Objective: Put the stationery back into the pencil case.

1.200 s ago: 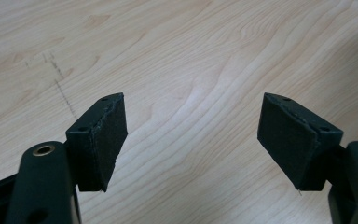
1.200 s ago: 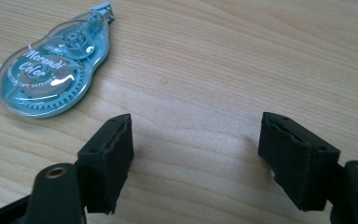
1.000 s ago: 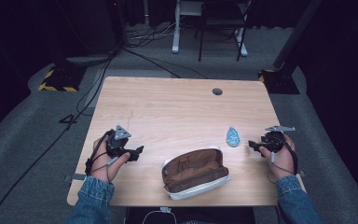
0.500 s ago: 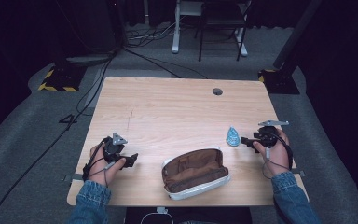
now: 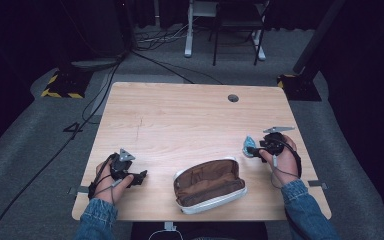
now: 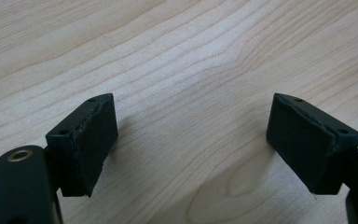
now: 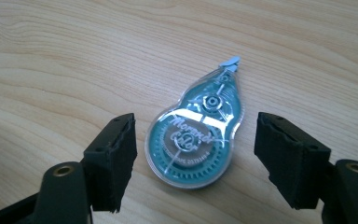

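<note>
A teal correction-tape dispenser [image 7: 196, 135] lies flat on the wooden table [image 5: 180, 120], its tip pointing away from the camera in the right gripper view. My right gripper [image 7: 196, 161] is open, its jaws either side of the dispenser's round end without touching it. From above, the dispenser [image 5: 248, 145] sits just left of the right gripper [image 5: 253, 149]. An open brown pencil case [image 5: 209, 184] with a white rim lies near the front edge. My left gripper [image 5: 140, 177] rests low at the front left, open over bare wood [image 6: 191, 107].
A round cable hole [image 5: 233, 98] sits near the table's far edge. Cables, a yellow-black striped base [image 5: 60, 85] and chair legs [image 5: 220, 45] stand on the dark floor beyond the table.
My right gripper has moved left up to the dispenser. My left hand has drawn back toward the front edge.
</note>
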### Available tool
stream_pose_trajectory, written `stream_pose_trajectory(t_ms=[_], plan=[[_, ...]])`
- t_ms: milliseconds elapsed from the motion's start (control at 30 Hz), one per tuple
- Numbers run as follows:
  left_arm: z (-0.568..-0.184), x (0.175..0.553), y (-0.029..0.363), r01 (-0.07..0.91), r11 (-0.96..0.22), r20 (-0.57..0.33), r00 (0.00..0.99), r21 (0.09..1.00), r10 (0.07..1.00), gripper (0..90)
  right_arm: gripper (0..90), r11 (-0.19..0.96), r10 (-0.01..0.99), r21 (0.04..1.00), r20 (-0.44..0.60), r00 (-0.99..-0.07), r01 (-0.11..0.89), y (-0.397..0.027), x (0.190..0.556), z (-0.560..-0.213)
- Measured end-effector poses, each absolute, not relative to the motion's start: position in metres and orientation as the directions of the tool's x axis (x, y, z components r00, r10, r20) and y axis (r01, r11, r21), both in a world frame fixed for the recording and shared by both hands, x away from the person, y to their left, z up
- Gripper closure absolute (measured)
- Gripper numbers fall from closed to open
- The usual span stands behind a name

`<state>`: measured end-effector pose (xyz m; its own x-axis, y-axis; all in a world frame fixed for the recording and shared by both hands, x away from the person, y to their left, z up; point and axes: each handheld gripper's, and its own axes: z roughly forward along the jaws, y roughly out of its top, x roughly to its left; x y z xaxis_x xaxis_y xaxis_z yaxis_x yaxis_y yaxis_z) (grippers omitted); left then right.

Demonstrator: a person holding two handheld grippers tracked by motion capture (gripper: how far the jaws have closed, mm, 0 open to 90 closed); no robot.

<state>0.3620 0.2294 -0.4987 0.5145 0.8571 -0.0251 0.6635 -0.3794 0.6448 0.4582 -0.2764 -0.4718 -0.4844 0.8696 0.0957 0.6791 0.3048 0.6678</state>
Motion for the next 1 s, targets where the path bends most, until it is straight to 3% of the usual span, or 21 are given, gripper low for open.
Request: stream_pose_trajectory(t_ms=[200, 600, 867, 900, 1000], plan=[[-0.505, 0.361, 0.232, 0.628, -0.367, -0.025, 0.525, 0.687, 0.851, 11.6, 29.4, 0.313, 0.868, 0.657, 0.096, -0.488, 0.686, -0.267, 0.462, -0.479], [-0.505, 0.361, 0.232, 0.627, -0.366, -0.025, 0.524, 0.688, 0.851, 11.3, 24.2, 0.332, 0.884, 0.661, 0.030, -0.466, 0.672, -0.255, 0.469, -0.493], [-0.505, 0.361, 0.232, 0.627, -0.363, -0.024, 0.521, 0.689, 0.853, 11.1, 34.1, 0.350, 0.880, 0.677, -0.002, -0.474, 0.647, -0.256, 0.468, -0.494], [-0.505, 0.361, 0.231, 0.628, -0.361, -0.024, 0.519, 0.689, 0.855, 11.1, 39.1, 0.351, 0.879, 0.680, -0.003, -0.477, 0.644, -0.257, 0.468, -0.493], [-0.505, 0.361, 0.231, 0.630, -0.363, -0.025, 0.519, 0.687, 0.854, 10.9, 39.4, 0.354, 0.875, 0.683, -0.003, -0.483, 0.638, -0.259, 0.467, -0.493]])
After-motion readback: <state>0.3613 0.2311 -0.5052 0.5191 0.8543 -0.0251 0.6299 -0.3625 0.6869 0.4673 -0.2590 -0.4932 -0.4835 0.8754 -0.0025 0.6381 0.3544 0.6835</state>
